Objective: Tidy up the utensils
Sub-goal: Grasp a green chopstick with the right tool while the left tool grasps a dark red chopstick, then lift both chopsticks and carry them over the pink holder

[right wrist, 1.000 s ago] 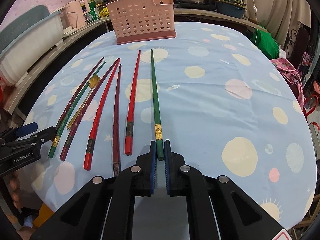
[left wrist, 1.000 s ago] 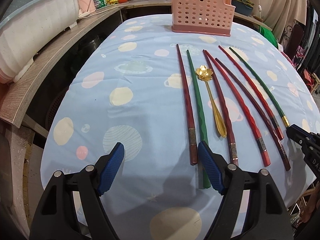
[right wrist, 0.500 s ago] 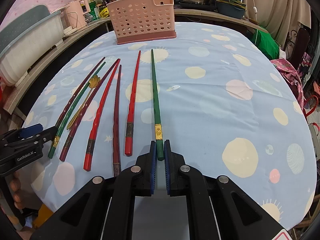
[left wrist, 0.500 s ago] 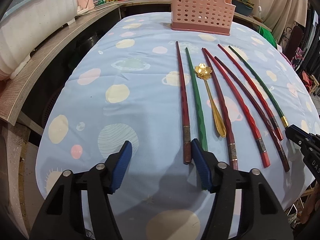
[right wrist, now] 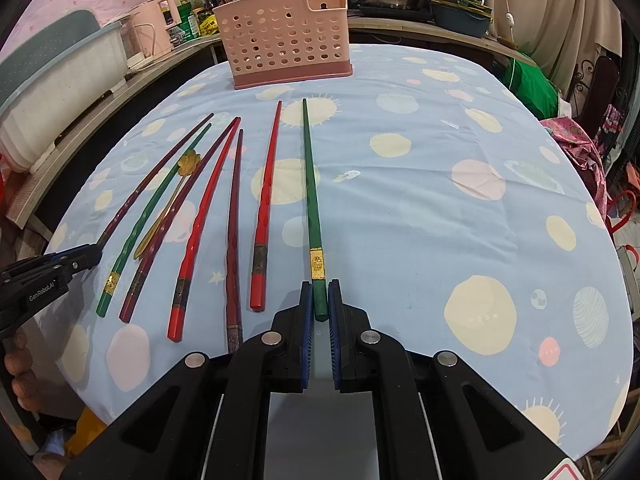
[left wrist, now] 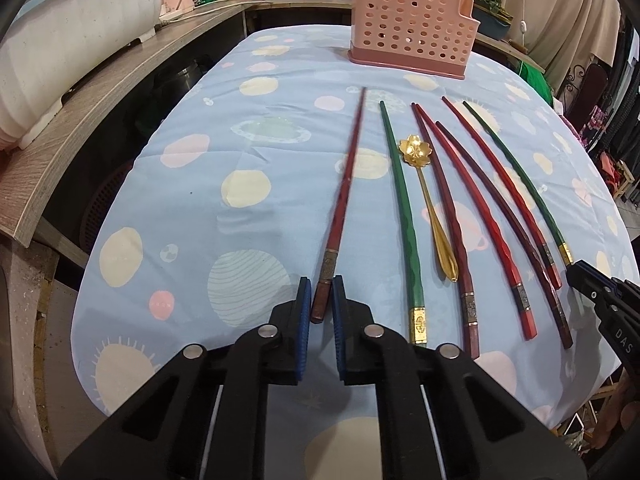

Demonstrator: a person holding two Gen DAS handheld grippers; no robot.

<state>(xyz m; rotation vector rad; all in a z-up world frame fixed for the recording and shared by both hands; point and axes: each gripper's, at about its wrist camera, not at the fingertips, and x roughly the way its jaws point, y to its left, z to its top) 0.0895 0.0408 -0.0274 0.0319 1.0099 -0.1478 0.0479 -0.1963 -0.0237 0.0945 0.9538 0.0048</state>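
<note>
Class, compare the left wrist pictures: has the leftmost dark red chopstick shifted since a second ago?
Yes. The dark red chopstick, now clamped by the left gripper, has swung left, away from the green chopstick.

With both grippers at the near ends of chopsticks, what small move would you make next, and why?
Probably lift both ends slightly. The left gripper, whose jaws have just been closing, pinches the dark red chopstick; the right gripper clamps the green chopstick. Both lie flat, and the pink basket stands beyond their tips.
</note>
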